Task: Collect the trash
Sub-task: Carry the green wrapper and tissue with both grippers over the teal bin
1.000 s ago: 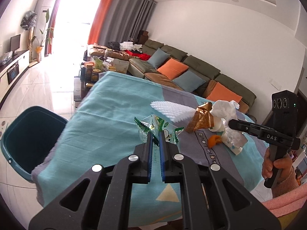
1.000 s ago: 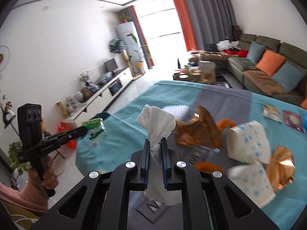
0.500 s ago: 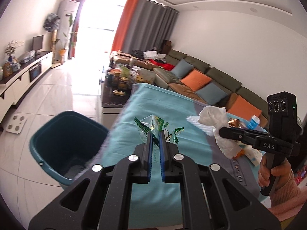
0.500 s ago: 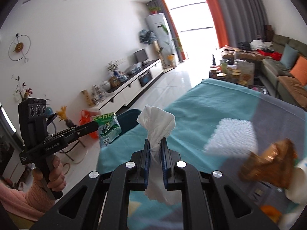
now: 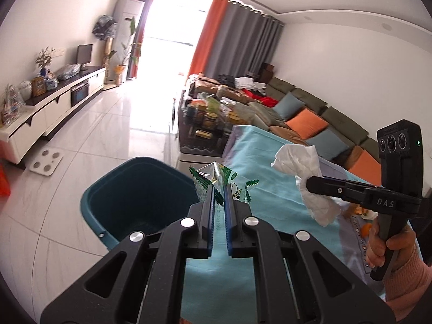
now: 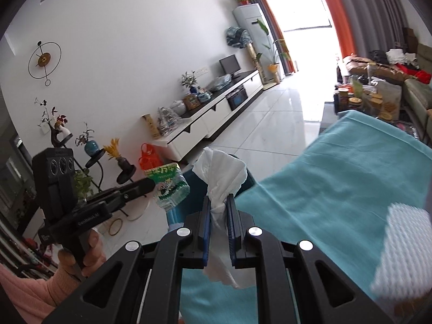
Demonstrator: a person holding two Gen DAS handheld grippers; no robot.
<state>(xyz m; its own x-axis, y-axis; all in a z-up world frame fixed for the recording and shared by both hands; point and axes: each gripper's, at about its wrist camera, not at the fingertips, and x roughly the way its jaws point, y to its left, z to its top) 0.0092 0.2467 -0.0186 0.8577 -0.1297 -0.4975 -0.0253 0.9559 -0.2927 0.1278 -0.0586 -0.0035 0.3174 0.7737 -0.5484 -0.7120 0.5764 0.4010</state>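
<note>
My left gripper is shut on a green and clear snack wrapper, held in the air by the right rim of a teal bin on the floor. The wrapper also shows in the right wrist view. My right gripper is shut on a crumpled white tissue, held over the table's left edge; the tissue also shows in the left wrist view. The bin is mostly hidden behind the tissue in the right wrist view.
The table has a teal cloth. White foam netting lies on it at the right. Orange peel lies behind the right gripper. A coffee table with jars, a sofa and a TV cabinet stand beyond.
Both grippers have swung left from over the table toward the bin, each keeping hold of its trash. The bin is now closer and more central in the left wrist view.
</note>
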